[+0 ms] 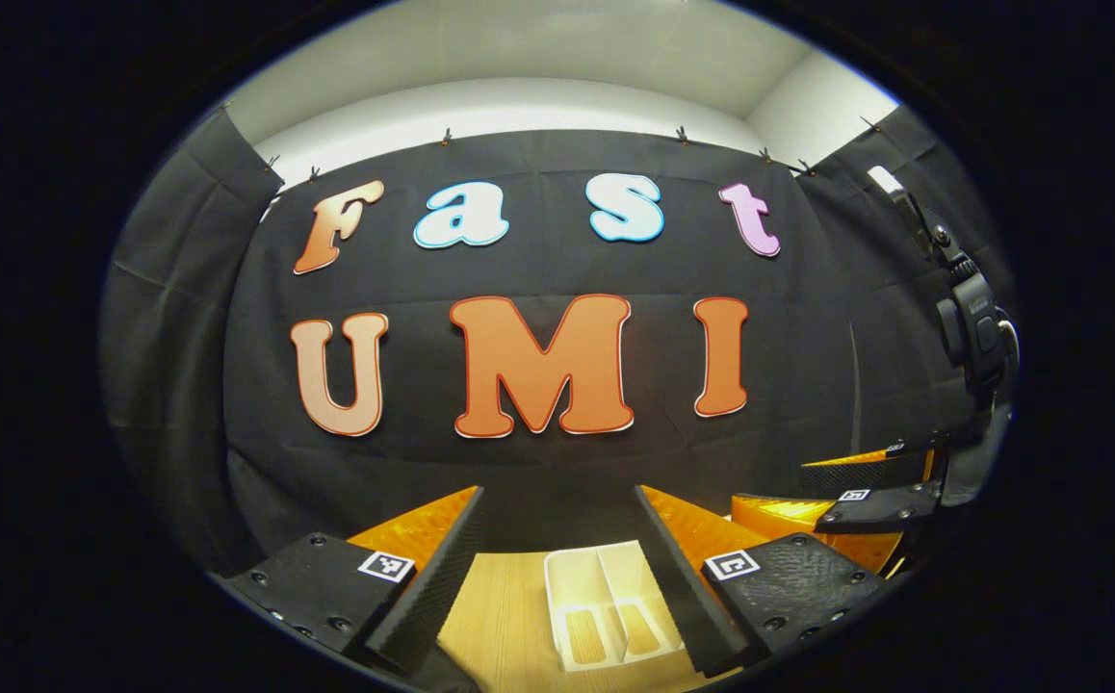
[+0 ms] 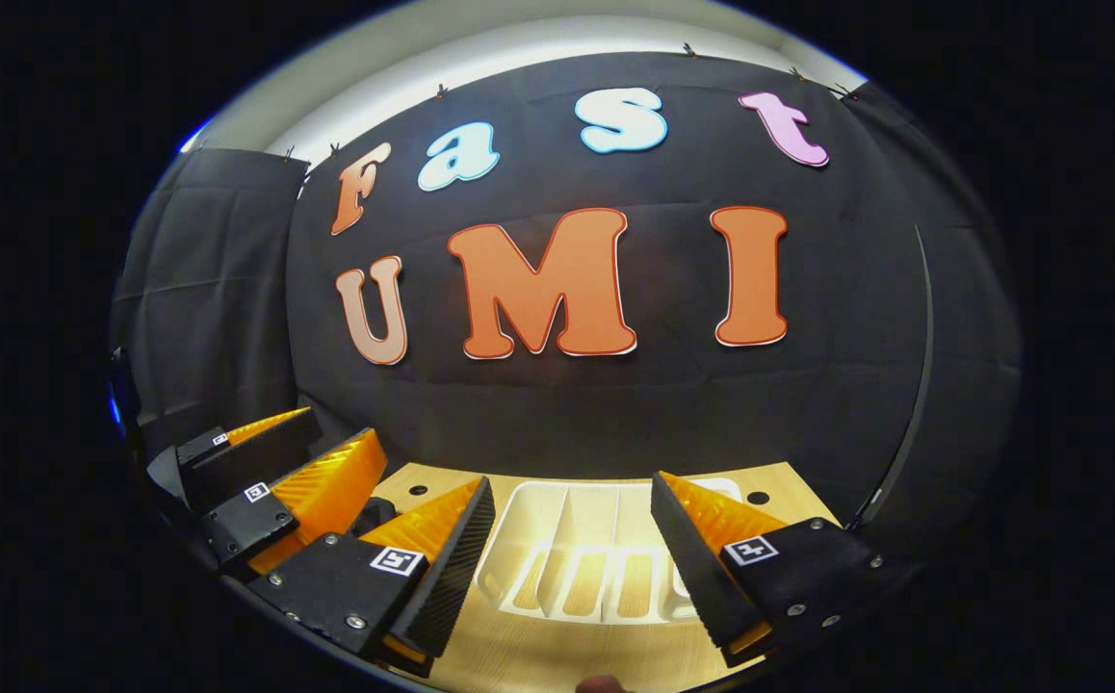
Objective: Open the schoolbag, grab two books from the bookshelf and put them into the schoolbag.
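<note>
A white slotted book rack [image 1: 577,577] stands on the wooden table [image 1: 495,616] just beyond my left gripper [image 1: 559,502], which is open with nothing between its fingers. Its compartments look empty, with the table showing through the cut-outs in its base. In the right gripper view the same rack [image 2: 538,520] sits straight ahead of my right gripper [image 2: 572,489], also open and holding nothing. The two grippers are side by side: the right gripper [image 1: 774,486] appears at the right of the left gripper view, and the left gripper [image 2: 346,428] at the lower left of the right gripper view.
The black cloth wall [image 1: 557,462] closes off the table's far side. Two small round holes [image 2: 758,498] mark the table top [image 2: 789,481] near the rack. The handle and body of the right gripper [image 1: 973,327] rise at the right edge of the left gripper view.
</note>
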A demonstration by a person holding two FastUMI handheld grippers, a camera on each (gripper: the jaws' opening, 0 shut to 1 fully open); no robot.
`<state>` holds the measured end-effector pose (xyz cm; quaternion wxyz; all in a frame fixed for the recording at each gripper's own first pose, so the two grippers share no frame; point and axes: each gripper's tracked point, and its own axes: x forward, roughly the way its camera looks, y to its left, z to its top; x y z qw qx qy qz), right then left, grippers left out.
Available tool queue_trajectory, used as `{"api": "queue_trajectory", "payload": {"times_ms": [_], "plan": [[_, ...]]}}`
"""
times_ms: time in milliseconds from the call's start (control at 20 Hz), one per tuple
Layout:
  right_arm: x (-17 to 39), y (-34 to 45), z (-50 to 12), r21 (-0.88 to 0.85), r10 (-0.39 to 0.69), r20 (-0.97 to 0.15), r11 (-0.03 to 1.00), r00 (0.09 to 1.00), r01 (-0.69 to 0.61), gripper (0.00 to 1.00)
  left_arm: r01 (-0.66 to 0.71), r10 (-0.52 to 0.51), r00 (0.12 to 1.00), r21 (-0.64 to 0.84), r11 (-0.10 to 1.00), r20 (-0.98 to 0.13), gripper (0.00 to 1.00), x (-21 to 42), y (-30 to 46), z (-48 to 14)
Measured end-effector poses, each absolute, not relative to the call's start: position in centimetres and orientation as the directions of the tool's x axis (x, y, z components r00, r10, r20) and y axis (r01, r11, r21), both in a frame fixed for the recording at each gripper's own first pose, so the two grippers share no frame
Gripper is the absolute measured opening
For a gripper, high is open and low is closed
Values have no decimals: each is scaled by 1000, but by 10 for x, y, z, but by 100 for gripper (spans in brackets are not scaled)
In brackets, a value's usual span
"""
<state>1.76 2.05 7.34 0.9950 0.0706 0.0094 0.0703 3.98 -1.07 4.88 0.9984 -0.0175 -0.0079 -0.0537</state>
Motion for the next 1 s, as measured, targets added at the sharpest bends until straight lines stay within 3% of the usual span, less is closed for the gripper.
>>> {"api": "queue_trajectory", "payload": {"times_ms": [1000], "plan": [[8,17,64,116,89,41,989,995,-93,97,52,-52,999,-33,998,14,94,38,6,35]]}}
